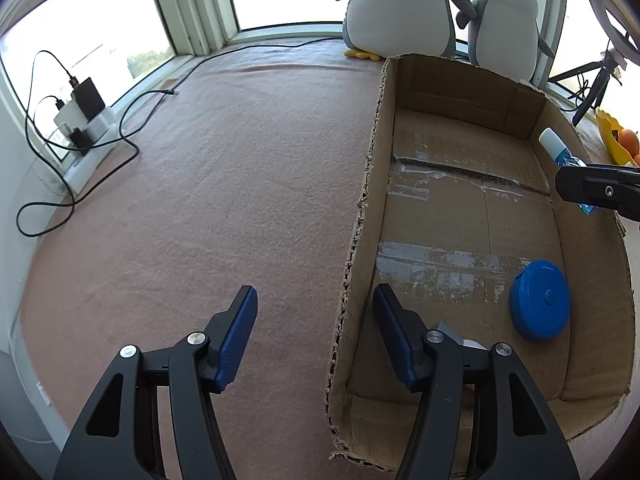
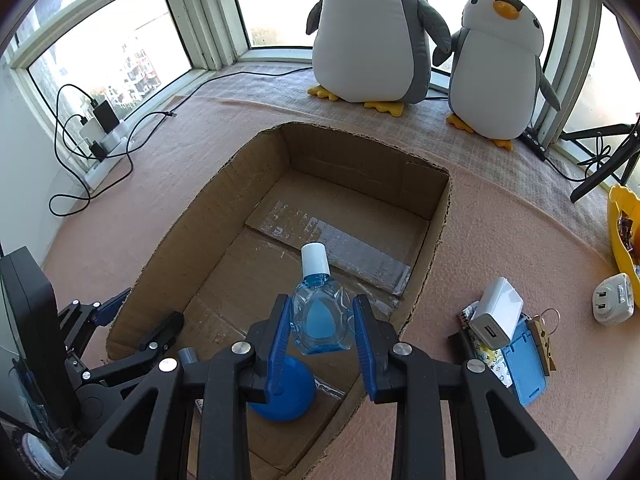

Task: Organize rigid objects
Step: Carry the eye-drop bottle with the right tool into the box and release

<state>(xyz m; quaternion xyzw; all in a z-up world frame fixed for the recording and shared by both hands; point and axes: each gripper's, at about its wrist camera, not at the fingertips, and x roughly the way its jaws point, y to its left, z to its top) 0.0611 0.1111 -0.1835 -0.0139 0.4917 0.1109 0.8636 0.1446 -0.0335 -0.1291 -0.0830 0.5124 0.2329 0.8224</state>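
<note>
My right gripper (image 2: 321,318) is shut on a clear blue bottle with a white cap (image 2: 320,308) and holds it above the open cardboard box (image 2: 240,184). The bottle (image 1: 560,152) and right gripper (image 1: 596,188) also show at the box's right wall in the left wrist view. A round blue case (image 1: 540,300) lies on the box floor, also visible under my right fingers (image 2: 284,392). My left gripper (image 1: 314,300) is open and empty, straddling the box's left wall (image 1: 360,220); it shows at lower left in the right wrist view (image 2: 136,320).
Two plush penguins (image 2: 376,28) stand behind the box by the window. A white charger (image 2: 496,316), a blue case (image 2: 528,368), a white plug adapter (image 2: 612,300) and a yellow container (image 2: 620,232) lie right of the box. A power strip with cables (image 1: 80,120) sits at left.
</note>
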